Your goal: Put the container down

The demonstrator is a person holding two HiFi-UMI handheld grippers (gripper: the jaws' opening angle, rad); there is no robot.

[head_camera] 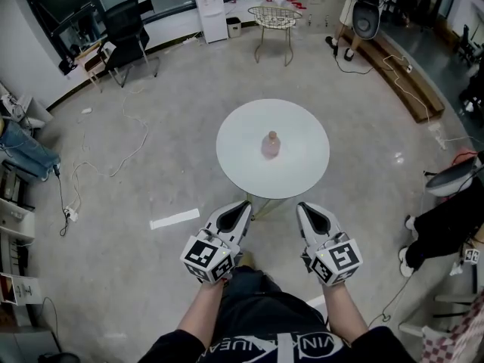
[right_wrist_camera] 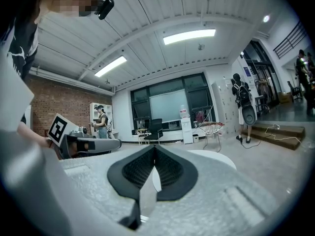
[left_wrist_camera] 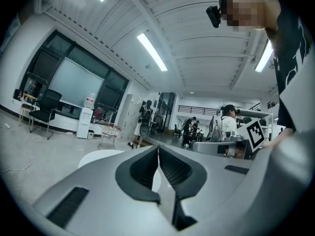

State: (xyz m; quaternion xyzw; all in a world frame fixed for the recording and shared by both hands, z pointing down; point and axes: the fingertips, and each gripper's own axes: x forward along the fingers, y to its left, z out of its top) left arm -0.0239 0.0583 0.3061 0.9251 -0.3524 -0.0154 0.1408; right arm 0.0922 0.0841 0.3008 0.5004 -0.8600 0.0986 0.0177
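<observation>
A small pink container point(head_camera: 271, 144) stands upright in the middle of the round white table point(head_camera: 302, 127). My left gripper point(head_camera: 243, 206) and right gripper point(head_camera: 302, 207) hang side by side just short of the table's near edge, both held level and pointing at it. Both are shut with nothing between the jaws. In the left gripper view the closed jaws of the left gripper point(left_wrist_camera: 158, 147) hide most of the table point(left_wrist_camera: 98, 157). The right gripper view shows the right gripper point(right_wrist_camera: 154, 148) shut, with the table point(right_wrist_camera: 216, 157) beyond it. The container is hidden in both gripper views.
A wire chair point(head_camera: 274, 17) and a water dispenser point(head_camera: 211, 10) stand beyond the table, a black office chair point(head_camera: 125, 29) at the far left. Cables point(head_camera: 136, 138) lie on the floor to the left. A person's legs point(head_camera: 446, 225) are at the right edge.
</observation>
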